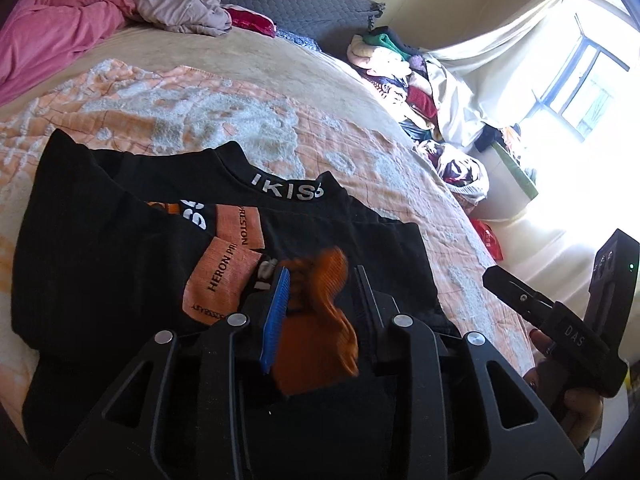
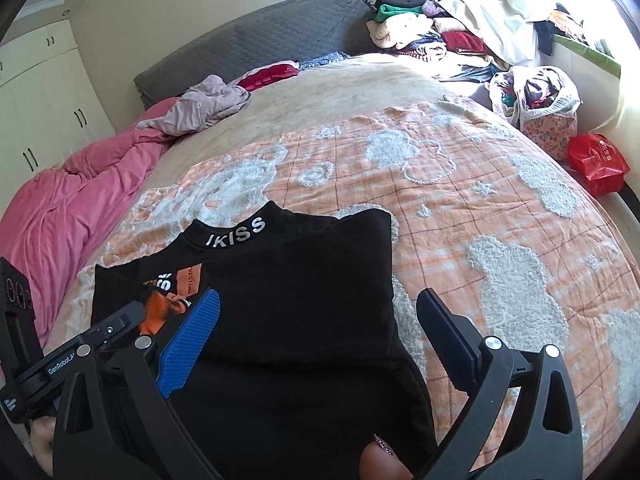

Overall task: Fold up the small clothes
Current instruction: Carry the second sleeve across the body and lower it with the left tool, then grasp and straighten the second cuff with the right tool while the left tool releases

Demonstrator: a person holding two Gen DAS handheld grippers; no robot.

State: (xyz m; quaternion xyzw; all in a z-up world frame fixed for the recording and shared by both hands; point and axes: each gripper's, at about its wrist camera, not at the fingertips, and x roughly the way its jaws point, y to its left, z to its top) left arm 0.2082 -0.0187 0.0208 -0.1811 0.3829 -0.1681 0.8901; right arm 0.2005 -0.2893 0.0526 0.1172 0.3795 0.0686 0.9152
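Observation:
A black top [image 1: 120, 248] with a white-lettered collar [image 1: 286, 190] and orange print patches lies partly folded on the bed; it also shows in the right wrist view [image 2: 304, 300]. My left gripper [image 1: 320, 304] has its jaws partly apart, with an orange cuff [image 1: 316, 320] of the top between them, against the blue pad. My right gripper [image 2: 320, 332] is open wide above the top's folded right side, holding nothing. The right gripper's body shows at the right edge of the left wrist view [image 1: 568, 320].
The top lies on an orange and white blanket [image 2: 460, 200]. A pink duvet [image 2: 60, 216] and a mauve garment [image 2: 200, 108] lie at the far left. A heap of clothes [image 2: 420, 32], a floral bag [image 2: 536, 104] and a red bag [image 2: 596, 160] sit at the right.

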